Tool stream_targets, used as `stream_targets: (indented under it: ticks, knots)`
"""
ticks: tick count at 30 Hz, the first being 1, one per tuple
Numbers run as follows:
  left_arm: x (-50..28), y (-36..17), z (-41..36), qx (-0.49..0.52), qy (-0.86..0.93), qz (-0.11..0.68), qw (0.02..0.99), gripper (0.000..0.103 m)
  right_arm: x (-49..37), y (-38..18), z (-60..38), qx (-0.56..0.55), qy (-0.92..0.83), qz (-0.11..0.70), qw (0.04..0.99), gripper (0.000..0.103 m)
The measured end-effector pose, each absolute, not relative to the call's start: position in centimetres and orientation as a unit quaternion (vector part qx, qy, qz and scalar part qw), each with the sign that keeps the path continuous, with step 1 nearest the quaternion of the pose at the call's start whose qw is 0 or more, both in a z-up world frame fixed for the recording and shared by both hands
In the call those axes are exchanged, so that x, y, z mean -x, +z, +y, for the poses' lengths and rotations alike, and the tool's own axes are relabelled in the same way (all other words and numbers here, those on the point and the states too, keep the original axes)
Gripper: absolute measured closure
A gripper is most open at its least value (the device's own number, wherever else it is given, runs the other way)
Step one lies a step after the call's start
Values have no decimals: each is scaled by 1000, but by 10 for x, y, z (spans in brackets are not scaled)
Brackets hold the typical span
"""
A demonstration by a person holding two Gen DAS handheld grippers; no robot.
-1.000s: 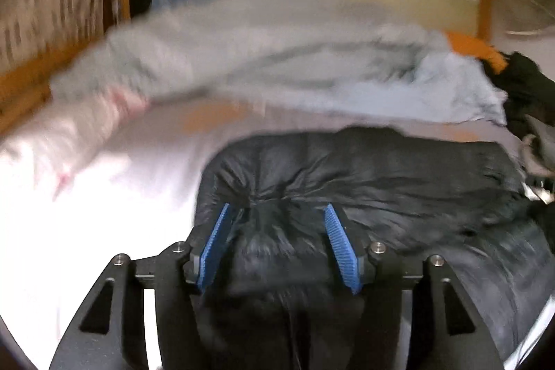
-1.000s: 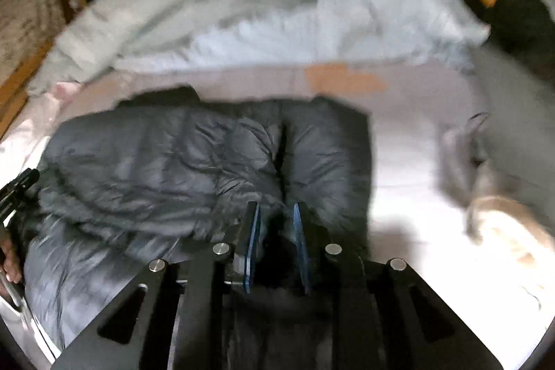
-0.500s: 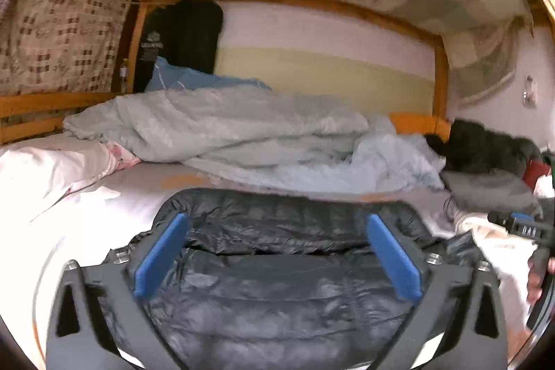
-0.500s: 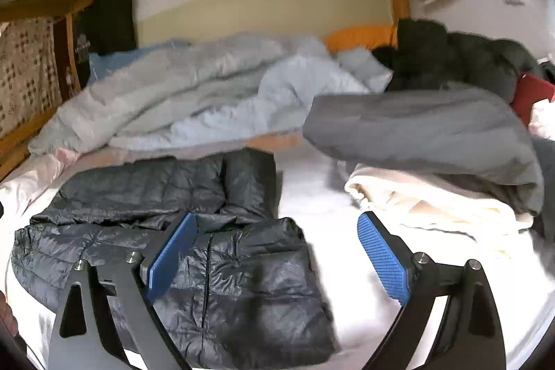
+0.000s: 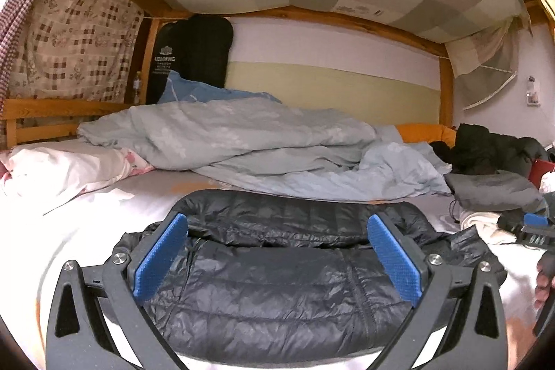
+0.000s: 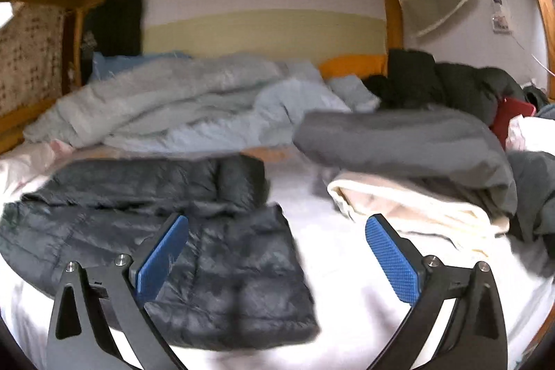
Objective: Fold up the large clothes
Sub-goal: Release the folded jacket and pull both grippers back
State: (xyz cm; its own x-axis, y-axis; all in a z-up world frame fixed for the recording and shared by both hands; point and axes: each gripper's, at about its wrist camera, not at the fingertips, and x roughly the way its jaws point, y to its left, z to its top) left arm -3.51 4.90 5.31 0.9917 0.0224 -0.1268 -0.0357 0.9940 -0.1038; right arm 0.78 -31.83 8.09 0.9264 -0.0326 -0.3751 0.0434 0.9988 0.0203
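Black quilted down jacket (image 5: 277, 286) lies folded on the white bed sheet (image 5: 86, 231) at lower centre of the left view, both the left gripper (image 5: 277, 259) and right gripper (image 6: 277, 259) with fingers wide apart and empty, probably so the fold rests undisturbed.

A dark quilted puffer jacket (image 5: 277, 283) (image 6: 173, 248) is lying folded and flat on the white bed, its zipper facing up, just before the rumpled blue duvet.
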Motion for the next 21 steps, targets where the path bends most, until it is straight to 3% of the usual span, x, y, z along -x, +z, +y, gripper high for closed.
stream_targets:
  ticks: [11,21]
  knots:
    - [25,22,44,47,37,80,995,0,29,95,-313,-6,23,77,997,5]
    - [25,-14,61,47,-17,168,984,0,13,60,-312,5,45,169,985,5]
